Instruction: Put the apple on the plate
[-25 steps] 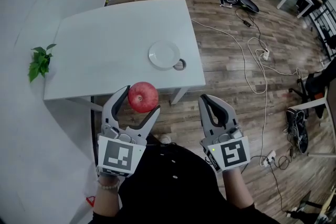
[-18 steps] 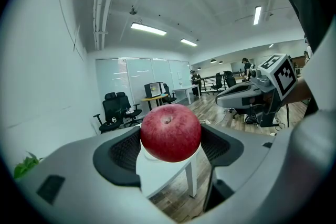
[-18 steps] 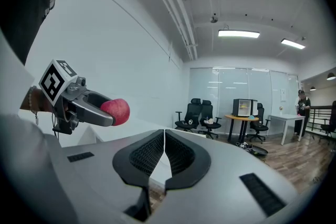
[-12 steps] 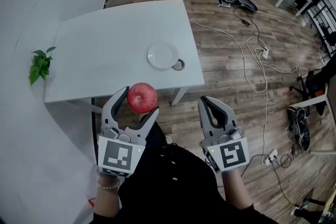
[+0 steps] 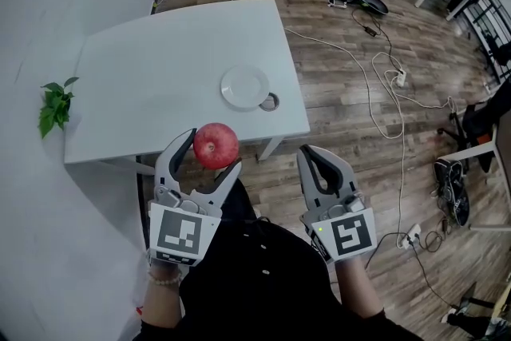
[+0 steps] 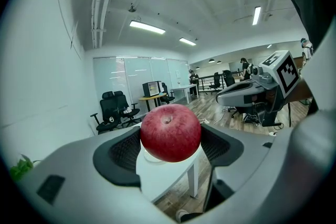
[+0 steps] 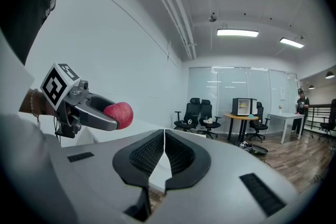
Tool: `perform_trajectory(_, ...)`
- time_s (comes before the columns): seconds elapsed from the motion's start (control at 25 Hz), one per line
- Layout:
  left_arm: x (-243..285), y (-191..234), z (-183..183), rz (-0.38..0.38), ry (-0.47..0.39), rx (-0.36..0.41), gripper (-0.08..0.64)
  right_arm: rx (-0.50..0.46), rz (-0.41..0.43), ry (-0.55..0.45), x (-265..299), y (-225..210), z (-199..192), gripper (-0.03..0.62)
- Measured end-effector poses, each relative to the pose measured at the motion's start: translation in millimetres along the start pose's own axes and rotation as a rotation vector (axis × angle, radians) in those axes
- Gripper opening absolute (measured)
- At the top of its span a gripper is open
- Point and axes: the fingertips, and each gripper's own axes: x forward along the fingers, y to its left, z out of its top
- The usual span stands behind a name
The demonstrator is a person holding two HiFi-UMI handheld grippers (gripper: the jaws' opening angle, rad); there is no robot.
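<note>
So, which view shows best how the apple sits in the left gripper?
The left gripper view: the apple fills the middle, clamped between both jaws. The head view shows the apple from above; the right gripper view shows it small, from the side.

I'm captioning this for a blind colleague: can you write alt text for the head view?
The left gripper holds a red apple between its jaws, in front of a white table with a white plate near its right edge. The right gripper beside it is shut, holding nothing.
</note>
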Motion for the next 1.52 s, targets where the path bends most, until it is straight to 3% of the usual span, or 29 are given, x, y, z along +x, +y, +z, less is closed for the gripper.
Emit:
perform_trajectory(0.36, 37, 11, -4, -0.057, 0.003, 0.004, 0.368, 0.009, -0.036, 0.029, 26, -20, -4, 0.043)
perform_trajectory(0.52, 52, 20, -7, -0.054, 0.038, -0.056, 0.368, 0.019, -0.029, 0.052, 37, -22, -11, 0.043)
perform_trajectory(0.92, 95, 43, -24, -0.116, 0.032, -0.013, 0.368, 0.045, -0.068, 0.093, 72, -36, -22, 0.043)
perform_trajectory(1.08, 111, 47, -31, -0.124, 0.068, -0.077, 0.368, 0.062, -0.102, 0.104, 83, -46, -26, 0.043)
perform_trajectory(1.32, 141, 54, -44, -0.183, 0.051, 0.008, 0.368, 0.073, -0.118, 0.116, 99, -54, -33, 0.043)
perform_trajectory(1.52, 162, 58, -66, -0.192, 0.088, -0.023, 0.368, 0.080, -0.131, 0.137, 112, -62, -39, 0.043)
